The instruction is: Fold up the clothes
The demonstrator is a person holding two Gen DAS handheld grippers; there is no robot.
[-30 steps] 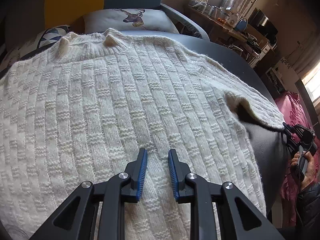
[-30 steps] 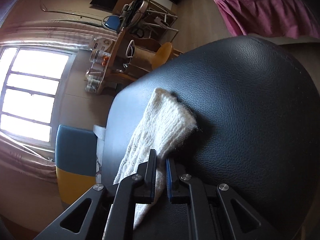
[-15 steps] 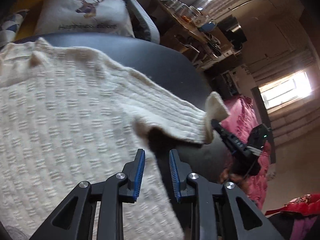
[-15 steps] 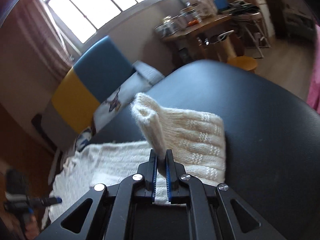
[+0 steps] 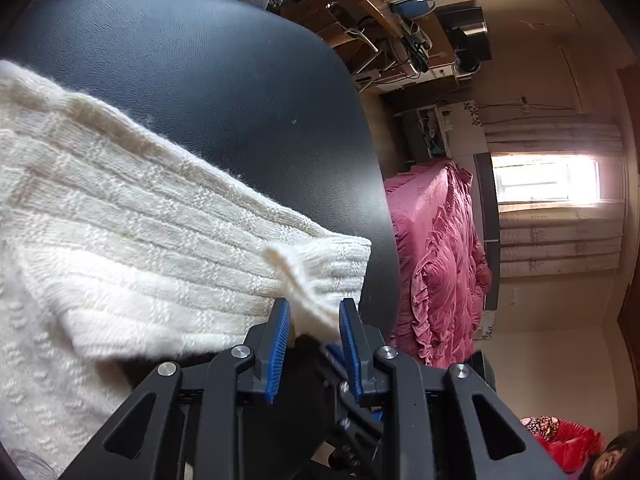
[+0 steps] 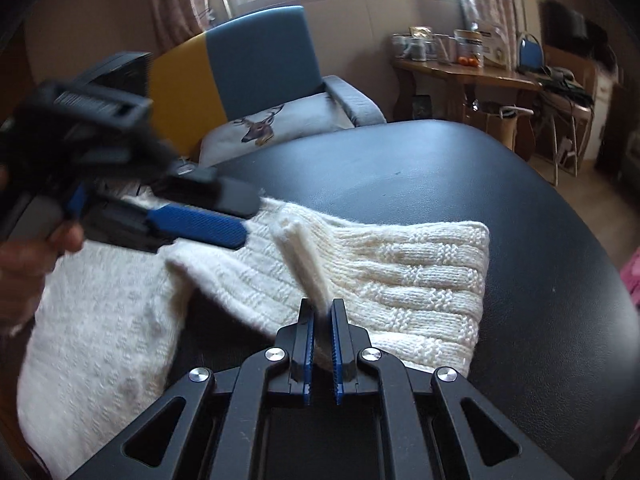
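A cream knitted sweater lies on a black leather table. Its sleeve stretches across the table's edge. My right gripper is shut on a raised pinch of the sleeve cuff. My left gripper is open, and the same pinched cuff fold stands loosely between its blue pads. In the right wrist view the left gripper is blurred and reaches in from the left, right beside the fold.
A blue and yellow armchair with a deer cushion stands behind the table. A wooden side table with jars is at the back right. A pink-covered bed lies past the table's edge. A hand holds the left gripper.
My left gripper swept off the sweater's body to the sleeve cuff and widened a little. My right gripper rolled upright and lifted the pinched cuff, which stays in its grip.
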